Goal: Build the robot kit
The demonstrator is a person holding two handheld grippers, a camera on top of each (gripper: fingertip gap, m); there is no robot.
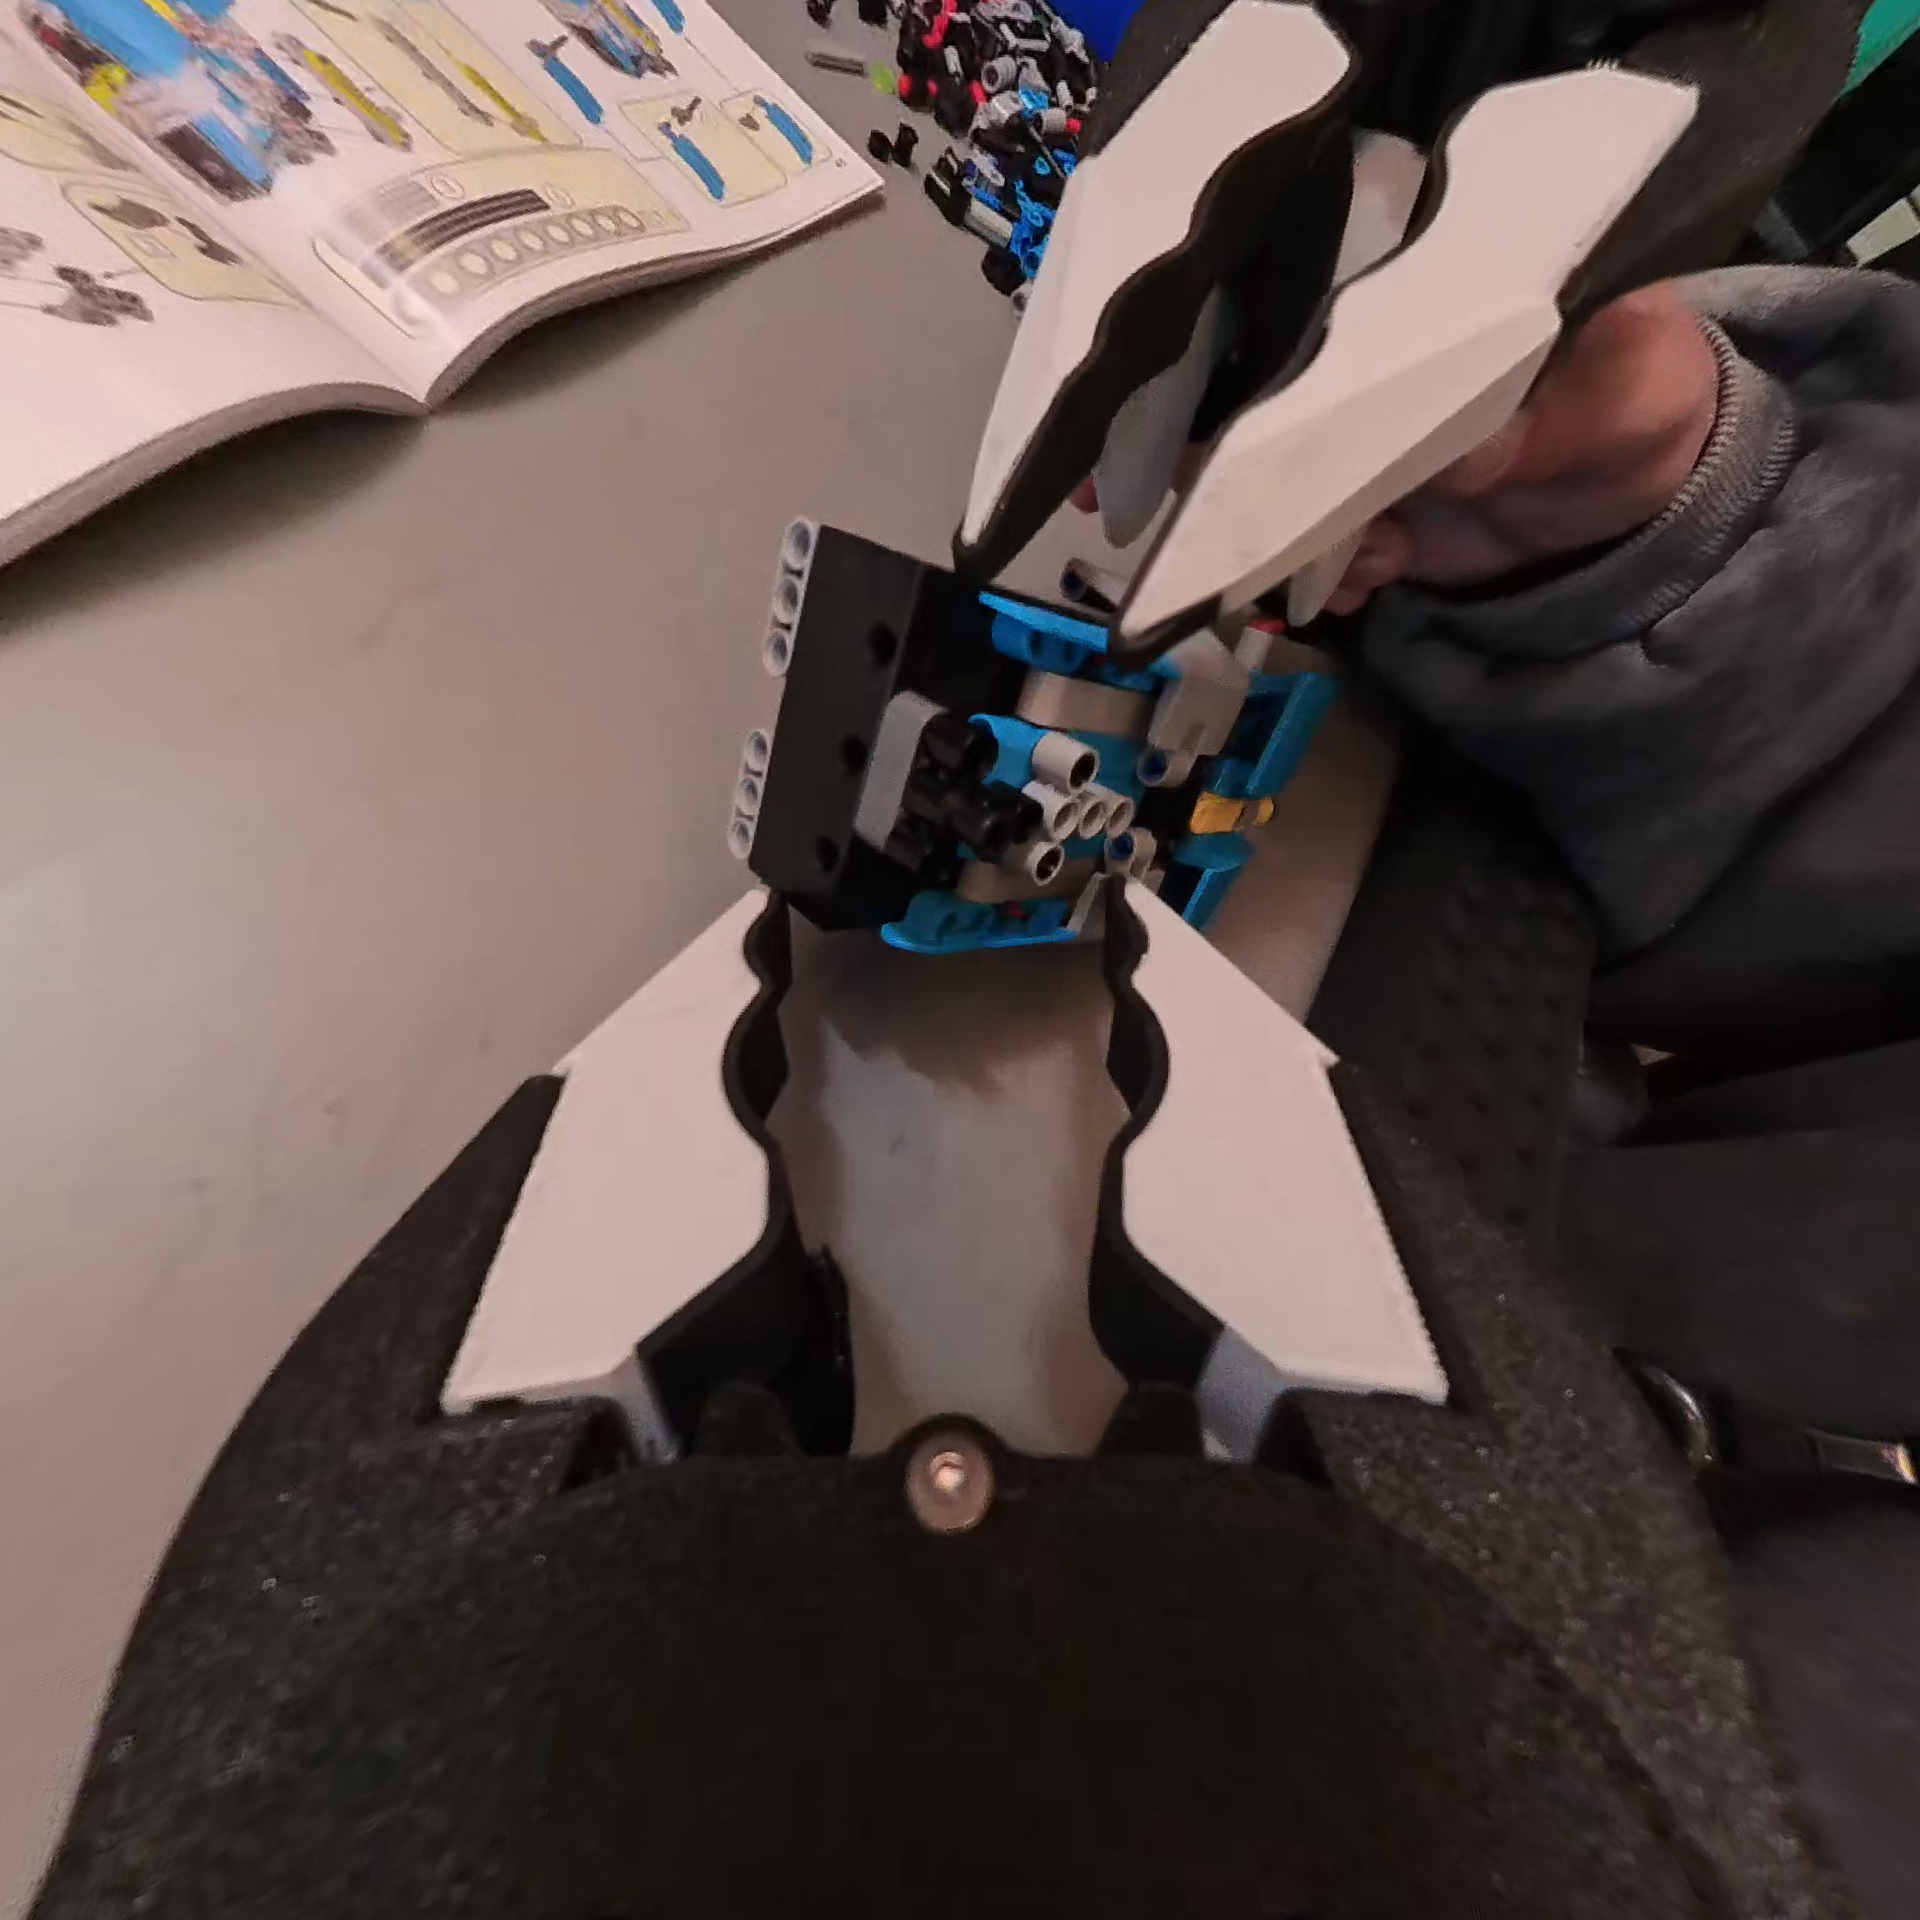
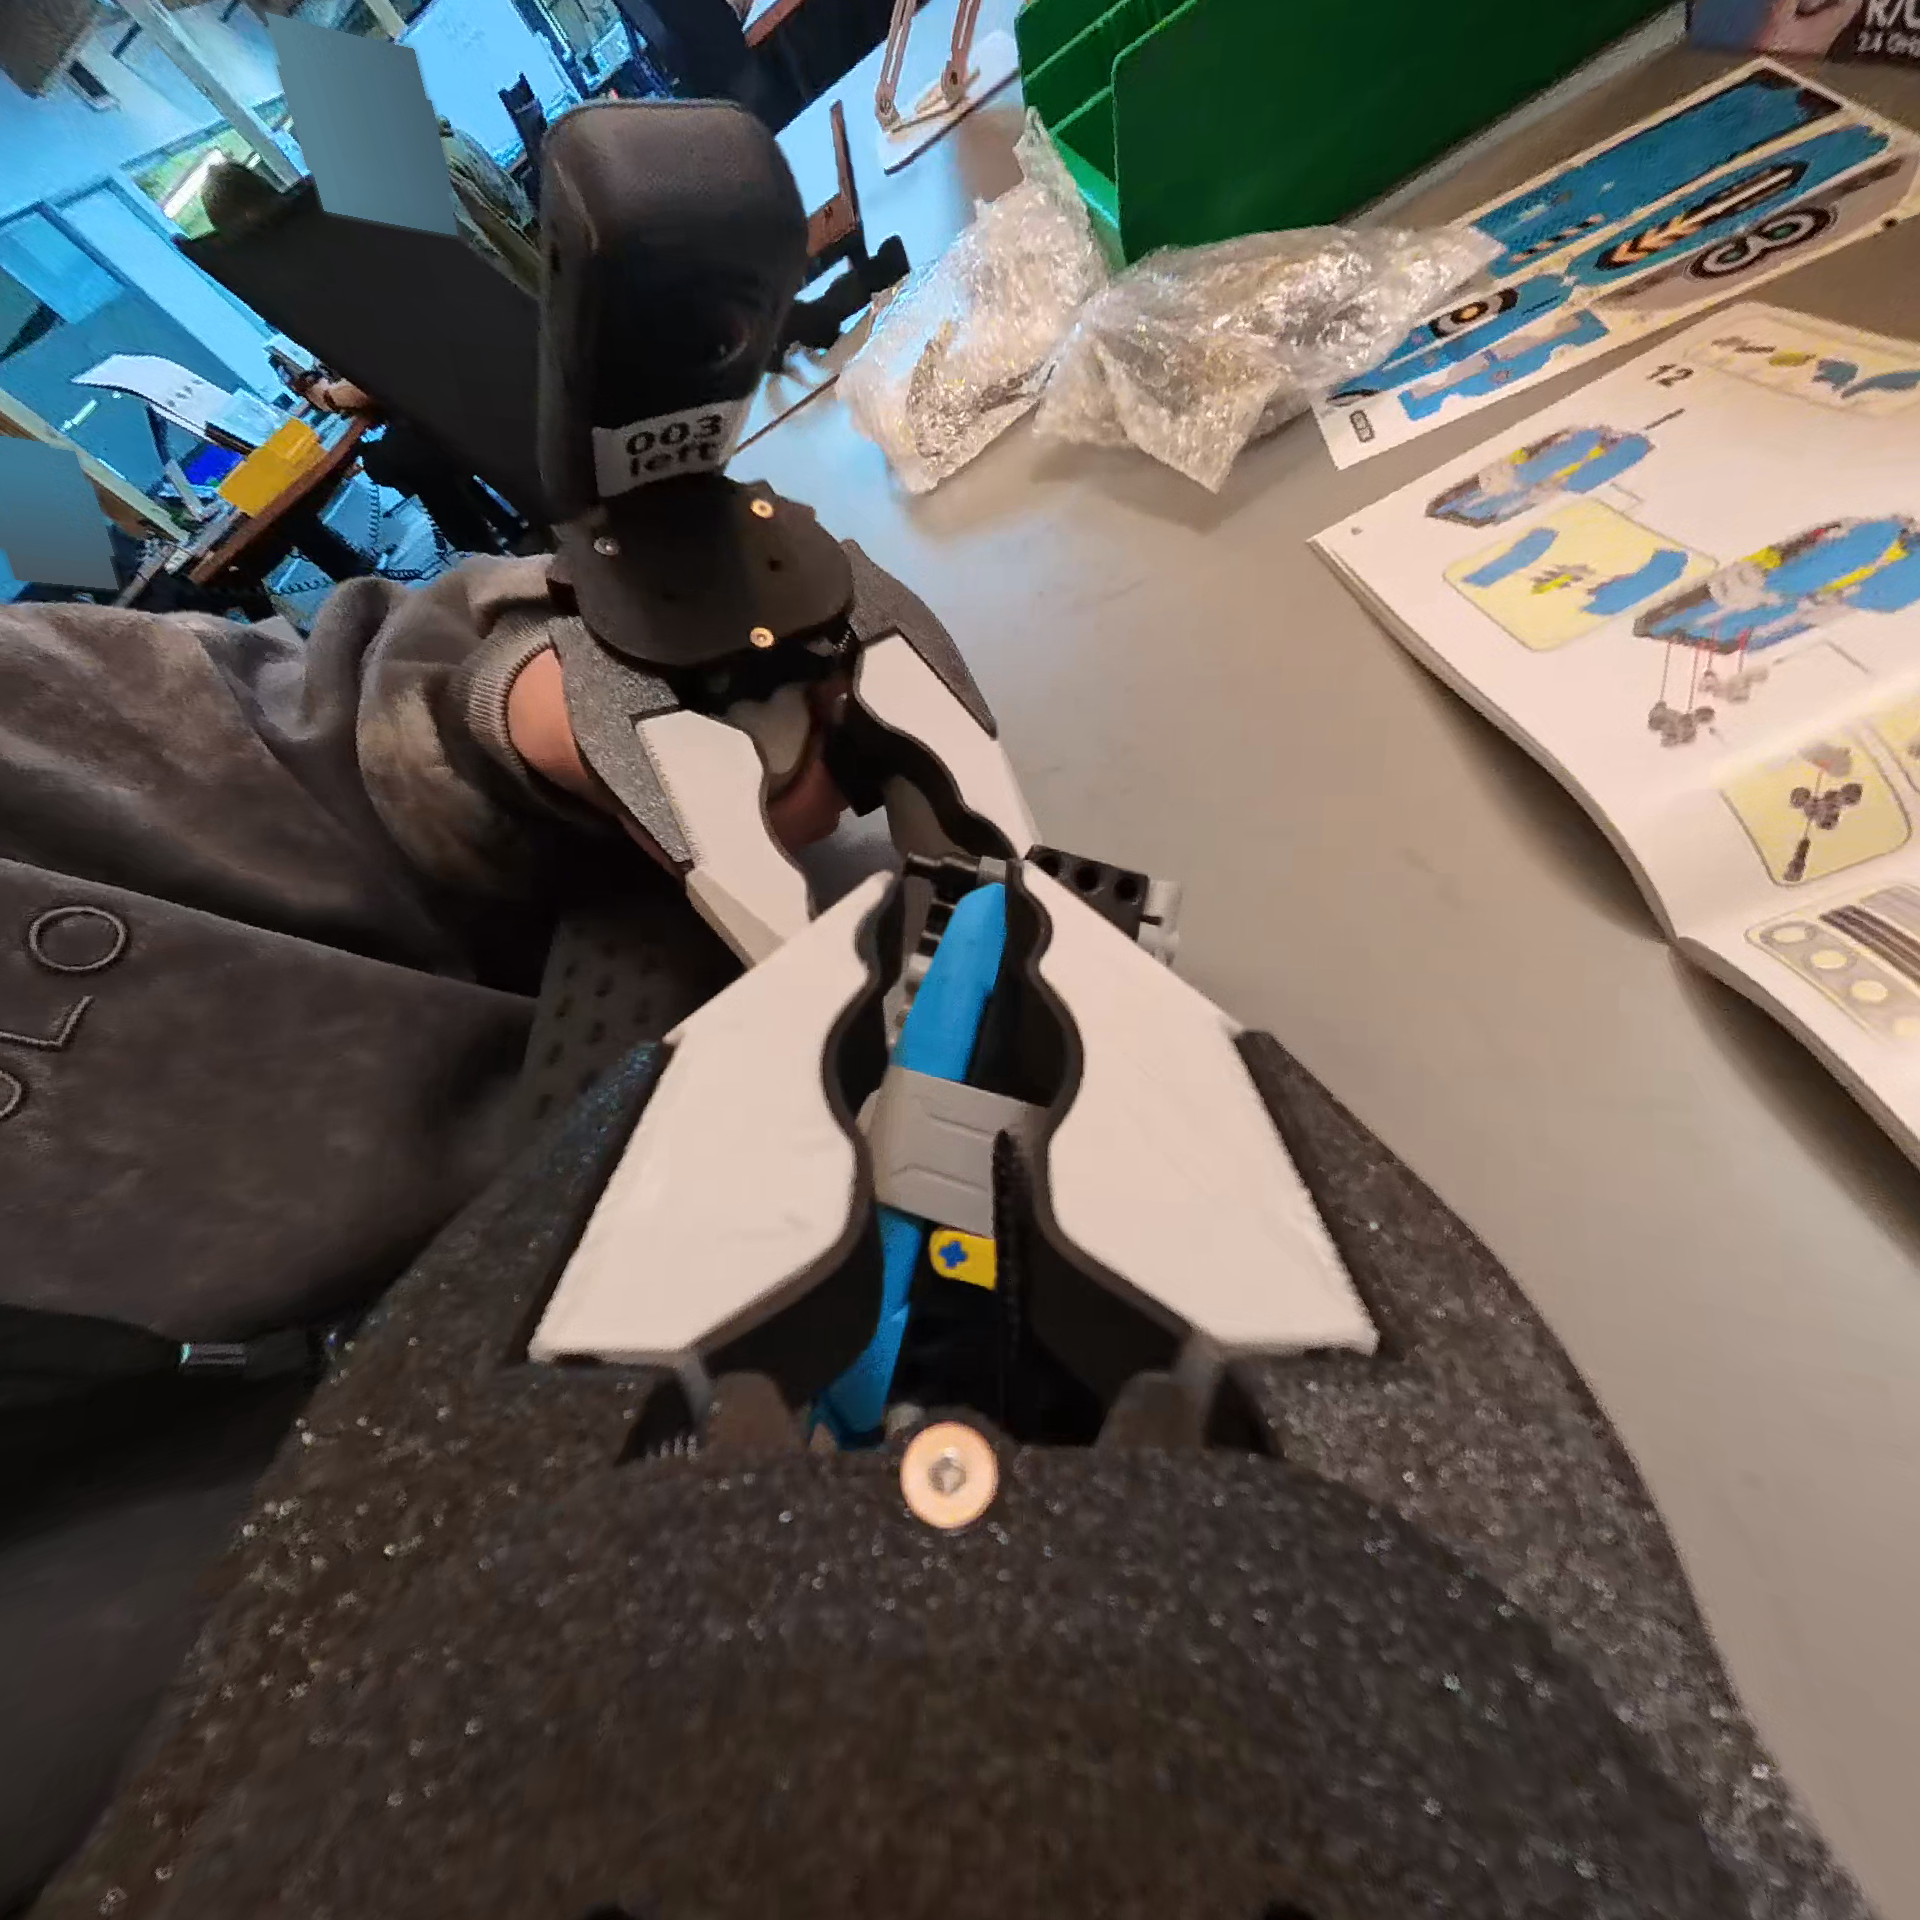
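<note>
- Model (image 1: 997, 769), blue and black, is held above the table (image 1: 416, 831) edge, clamped in the right gripper (image 2: 956, 883); its far end is hidden.
- Left gripper (image 1: 940, 899) is set wide, tips touching the model.
- Booklet (image 1: 312, 208) is blurred and cut off.

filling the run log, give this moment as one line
left tool: open, tips at brick model | right tool: shut on brick model | open booklet beside

You're in an open-plan office or lab: grey worktable (image 2: 1403, 935), far desks cluttered with gear (image 2: 260, 468) under big windows (image 2: 94, 135). Near right an open white building-instruction booklet (image 2: 1662, 644), clear plastic parts bags (image 2: 1143, 343), green plastic bins (image 2: 1299, 114).
</note>
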